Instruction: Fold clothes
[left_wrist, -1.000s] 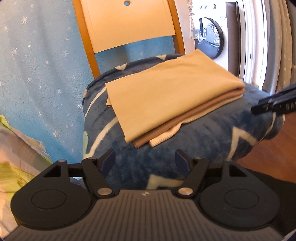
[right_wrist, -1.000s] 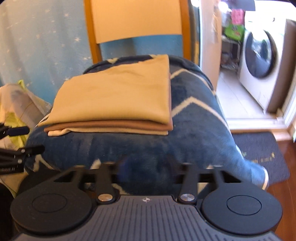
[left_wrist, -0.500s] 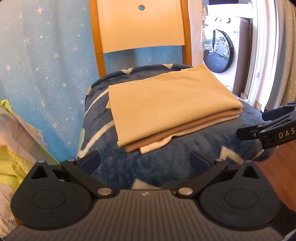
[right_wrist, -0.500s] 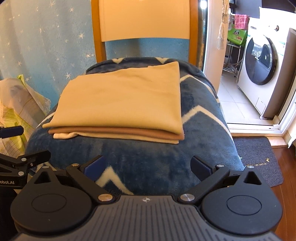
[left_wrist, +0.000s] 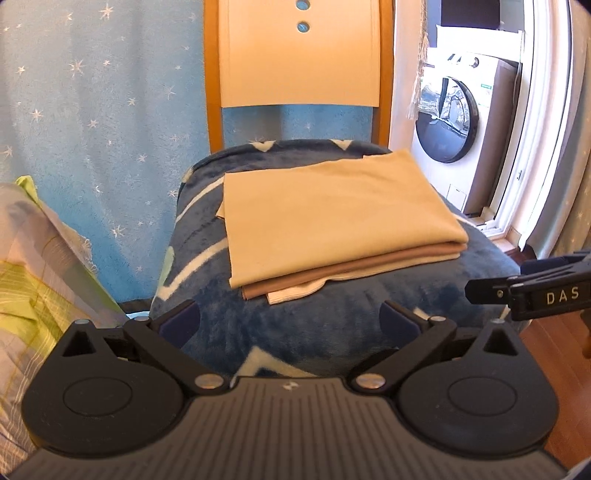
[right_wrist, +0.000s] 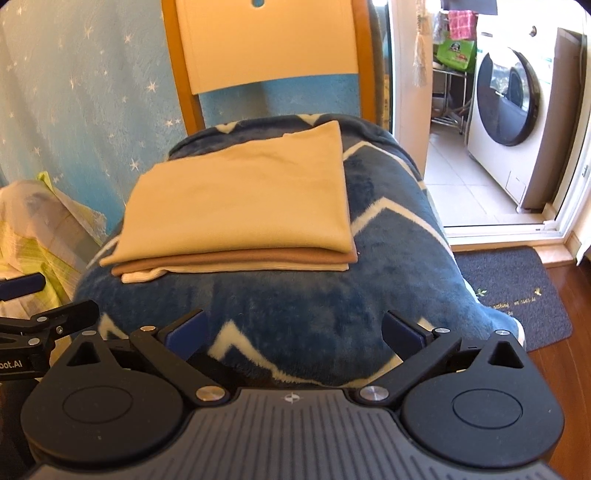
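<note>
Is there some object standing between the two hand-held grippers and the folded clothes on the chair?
Nothing visible does. The left hand-held gripper and the right hand-held gripper are both open and empty, facing the folded clothes across bare blue blanket. Only the blanket's front edge lies between.

I had bright daylight pouring in from the doorway (right_wrist: 491, 155) to the right of my claws, blowing out the white frame there. Ahead, the folded clothes (left_wrist: 332, 221) were evenly lit and sharp. Fisheye bending curved the edges, the corners vignetted black, and nothing looked motion-blurred.
</note>
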